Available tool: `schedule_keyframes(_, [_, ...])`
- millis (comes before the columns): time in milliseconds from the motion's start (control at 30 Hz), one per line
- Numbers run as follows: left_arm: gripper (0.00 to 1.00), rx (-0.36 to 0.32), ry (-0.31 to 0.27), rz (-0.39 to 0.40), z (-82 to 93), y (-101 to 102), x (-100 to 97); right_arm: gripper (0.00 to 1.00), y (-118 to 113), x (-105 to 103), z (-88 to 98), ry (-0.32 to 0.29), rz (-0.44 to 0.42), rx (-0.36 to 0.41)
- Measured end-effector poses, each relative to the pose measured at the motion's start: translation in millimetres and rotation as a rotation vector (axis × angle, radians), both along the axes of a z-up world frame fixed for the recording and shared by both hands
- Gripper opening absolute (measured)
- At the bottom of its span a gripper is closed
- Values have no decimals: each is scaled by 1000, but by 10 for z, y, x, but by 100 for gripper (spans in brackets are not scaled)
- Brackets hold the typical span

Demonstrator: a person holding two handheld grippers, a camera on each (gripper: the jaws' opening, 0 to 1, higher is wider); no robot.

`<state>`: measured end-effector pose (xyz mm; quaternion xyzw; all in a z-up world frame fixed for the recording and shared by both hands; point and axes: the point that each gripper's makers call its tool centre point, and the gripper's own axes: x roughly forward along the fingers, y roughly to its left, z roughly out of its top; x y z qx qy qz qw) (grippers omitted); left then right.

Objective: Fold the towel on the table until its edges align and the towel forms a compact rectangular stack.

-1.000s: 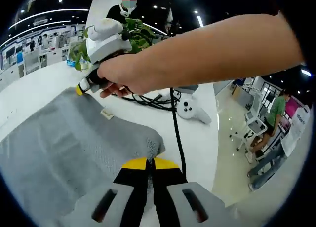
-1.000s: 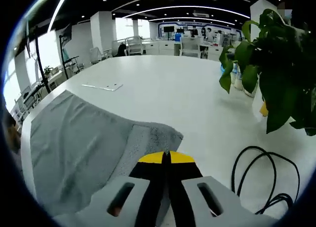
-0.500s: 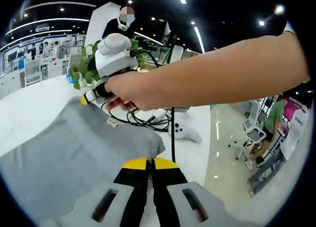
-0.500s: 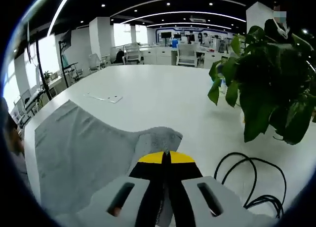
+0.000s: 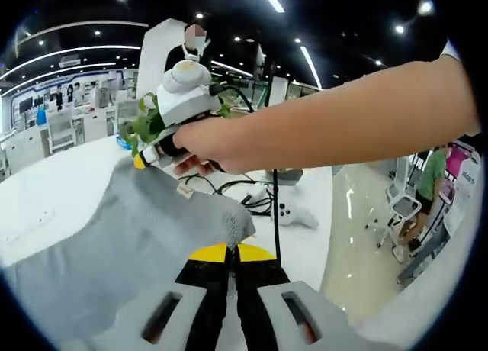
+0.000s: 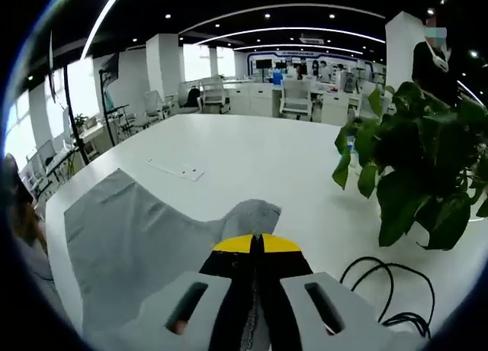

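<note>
A grey towel (image 5: 114,236) hangs lifted off the white table (image 5: 53,191), held at two corners. My left gripper (image 5: 231,253) is shut on one corner, whose tip pokes up above the yellow-tipped jaws. The right gripper (image 5: 143,159), held in a person's hand, comes in from the right of the left gripper view and pinches the far corner. In the right gripper view the right gripper (image 6: 255,246) is shut on a corner of the towel (image 6: 130,244), which drapes down left to the table (image 6: 252,160).
A potted green plant (image 6: 427,175) stands at the right on the table. A black cable (image 6: 381,290) loops beside it, and a white controller (image 5: 293,212) lies near it. A thin flat white item (image 6: 177,169) rests farther out. Office chairs and desks lie behind.
Both grippers have risen, lifting the held towel corners higher off the table; the towel drapes more steeply and more table shows below.
</note>
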<state>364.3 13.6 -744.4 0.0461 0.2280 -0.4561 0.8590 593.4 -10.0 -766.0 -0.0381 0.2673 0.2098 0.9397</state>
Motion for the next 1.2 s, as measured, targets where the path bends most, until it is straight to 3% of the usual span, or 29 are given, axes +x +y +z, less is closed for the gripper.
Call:
schedule_keyframes(367, [2,-38,-49,19,318,473,20,0,326,45,252,6,-22,4])
schedule_keyframes(500, [2,-59,-69,27,459,714,59,0,507,67,404,4,-47,47])
schedule_keyframes(567, [2,-44,-101,16,527,854,80,0,593,66,447,5,-52,48])
schedule_keyframes(667, [2,-58,-105,22,628,1066,61,0,747,76,526,1,-52,48])
schedule_keyframes(900, [2,-47,-142,18,636,1411,86,0,1109,85,703,-5,-62,64])
schedule_keyframes(1200, [2,-119,-139,80,740,1883,101,0,1550,70,862,-20,-46,38])
